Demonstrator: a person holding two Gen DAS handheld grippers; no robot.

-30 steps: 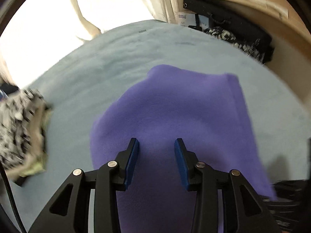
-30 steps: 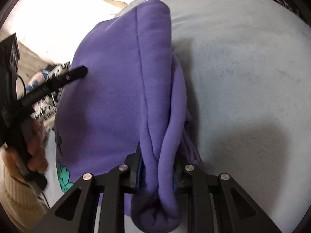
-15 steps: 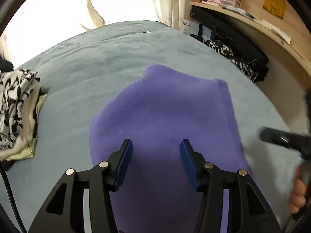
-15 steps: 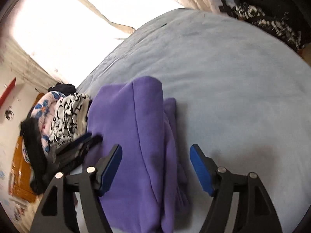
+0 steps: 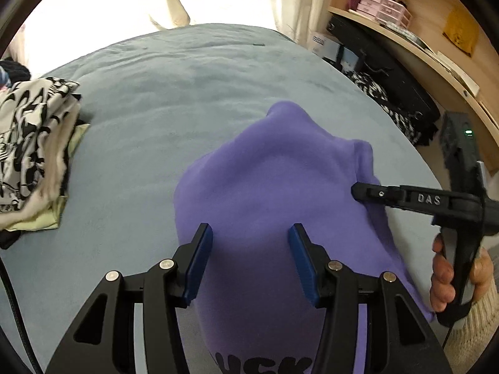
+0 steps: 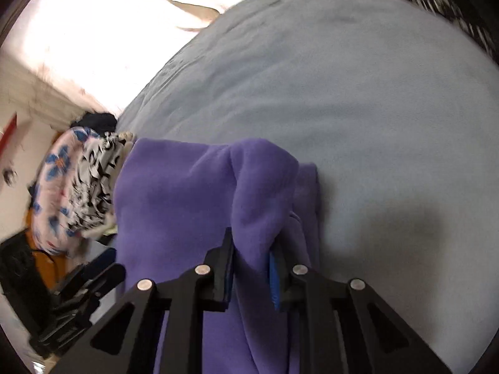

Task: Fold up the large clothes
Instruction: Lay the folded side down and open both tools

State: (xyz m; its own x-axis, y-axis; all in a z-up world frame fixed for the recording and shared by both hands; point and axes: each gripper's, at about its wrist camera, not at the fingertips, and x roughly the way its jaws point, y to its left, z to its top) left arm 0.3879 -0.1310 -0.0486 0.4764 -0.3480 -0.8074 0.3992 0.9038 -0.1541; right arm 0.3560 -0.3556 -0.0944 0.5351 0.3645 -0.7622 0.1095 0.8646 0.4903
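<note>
A purple fleece garment [image 5: 274,187] lies folded on the grey-blue bed [image 5: 156,93], black lettering showing at its near end. My left gripper [image 5: 251,243] hovers over its near part, open, pads apart and clear of the cloth. In the left wrist view my right gripper [image 5: 357,191], held by a hand [image 5: 443,277], reaches in from the right to the garment's right edge. In the right wrist view the right gripper [image 6: 251,265] has its jaws closing on a raised fold of the purple garment [image 6: 174,205], which fills the gap between the pads.
A stack of black-and-white patterned folded clothes [image 5: 31,143] sits at the bed's left edge, beside a floral bundle [image 6: 56,187]. A wooden shelf with pink boxes [image 5: 380,3] and a black bag [image 5: 396,74] stand at the right. Bare bed [image 6: 374,109] stretches beyond the garment.
The right gripper let go of the rolled edge, opened wide, drew back, and has now closed on a fold near the garment's right side. The left gripper opened wider and shifted left.
</note>
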